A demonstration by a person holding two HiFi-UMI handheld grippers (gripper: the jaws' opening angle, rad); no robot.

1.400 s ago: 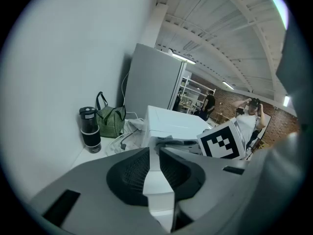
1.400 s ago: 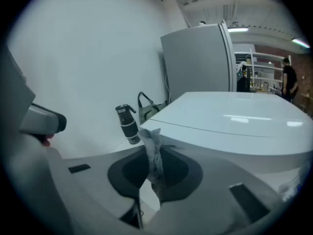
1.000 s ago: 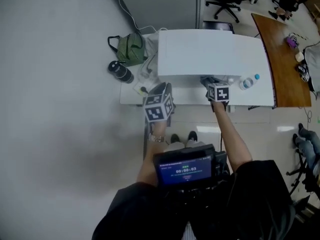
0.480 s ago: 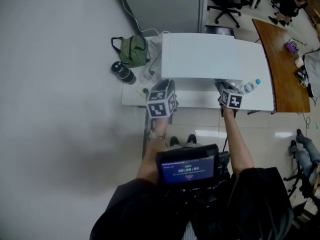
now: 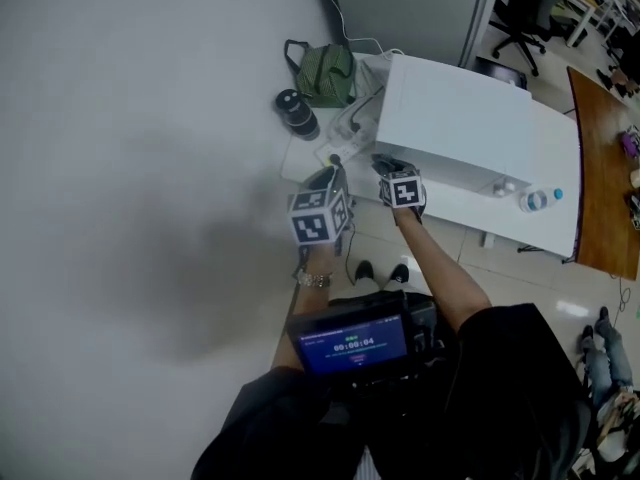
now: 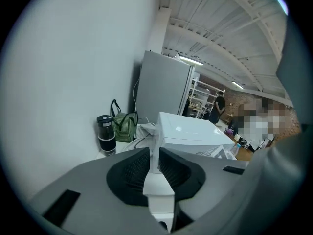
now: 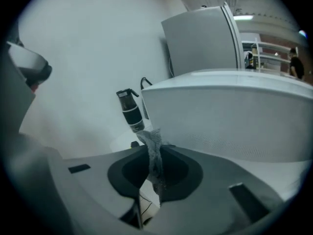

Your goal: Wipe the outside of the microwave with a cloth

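The white microwave (image 5: 460, 118) stands on a white table (image 5: 470, 213) and fills the right of the right gripper view (image 7: 230, 116). My right gripper (image 5: 392, 173) is shut on a grey cloth (image 5: 385, 166) at the microwave's near left corner. In the right gripper view the cloth (image 7: 153, 143) is pinched between the jaws of that gripper (image 7: 155, 158), just short of the microwave's front face. My left gripper (image 5: 325, 183) hovers at the table's left front edge; its jaws (image 6: 154, 153) stand together with nothing between them, looking at the microwave (image 6: 188, 131).
A black bottle (image 5: 297, 113) and a green bag (image 5: 327, 68) sit on the table left of the microwave, with cables between them. A clear water bottle (image 5: 537, 200) lies at the table's right. The wall is close on the left. A wooden table (image 5: 605, 168) stands further right.
My right gripper has carried the cloth leftward along the microwave's front to its left corner. The head view has swung, and the left gripper has stayed at the table's left front.
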